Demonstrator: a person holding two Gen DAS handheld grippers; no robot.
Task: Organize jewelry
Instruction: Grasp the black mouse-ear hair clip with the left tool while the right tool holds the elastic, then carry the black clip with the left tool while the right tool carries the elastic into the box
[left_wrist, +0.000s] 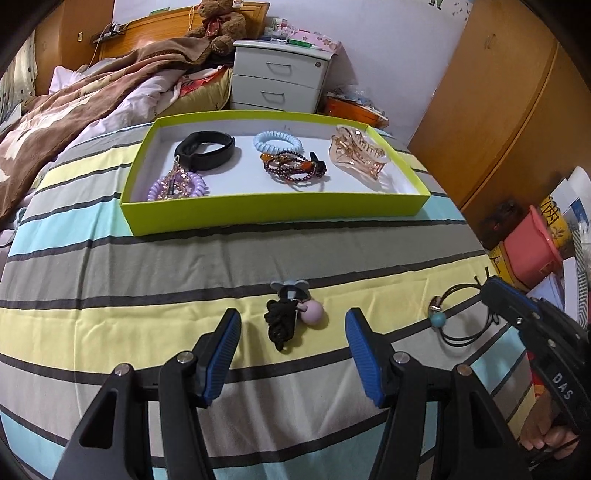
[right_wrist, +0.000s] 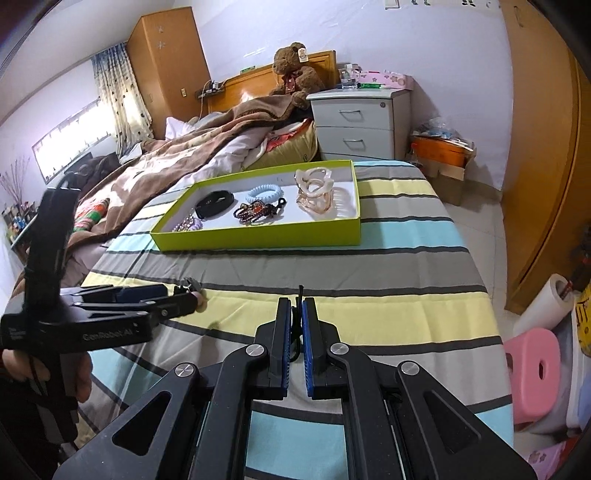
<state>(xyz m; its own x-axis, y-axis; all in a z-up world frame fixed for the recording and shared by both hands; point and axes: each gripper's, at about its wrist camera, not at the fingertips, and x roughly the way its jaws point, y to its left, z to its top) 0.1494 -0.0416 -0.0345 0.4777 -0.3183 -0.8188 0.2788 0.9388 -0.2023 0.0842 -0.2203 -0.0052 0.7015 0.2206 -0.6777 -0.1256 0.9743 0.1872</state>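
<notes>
Inside green tray (left_wrist: 273, 214): hair ties, claw clip (left_wrist: 358, 153).

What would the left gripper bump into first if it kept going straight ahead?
Probably the black hair tie with the pink ball. It lies on the striped bedspread right between the left gripper's open fingers, just ahead of them. How far below the tips it sits is hard to judge.

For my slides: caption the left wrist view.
Open left hand-held gripper above a black hair tie on the striped bedspread.
</notes>
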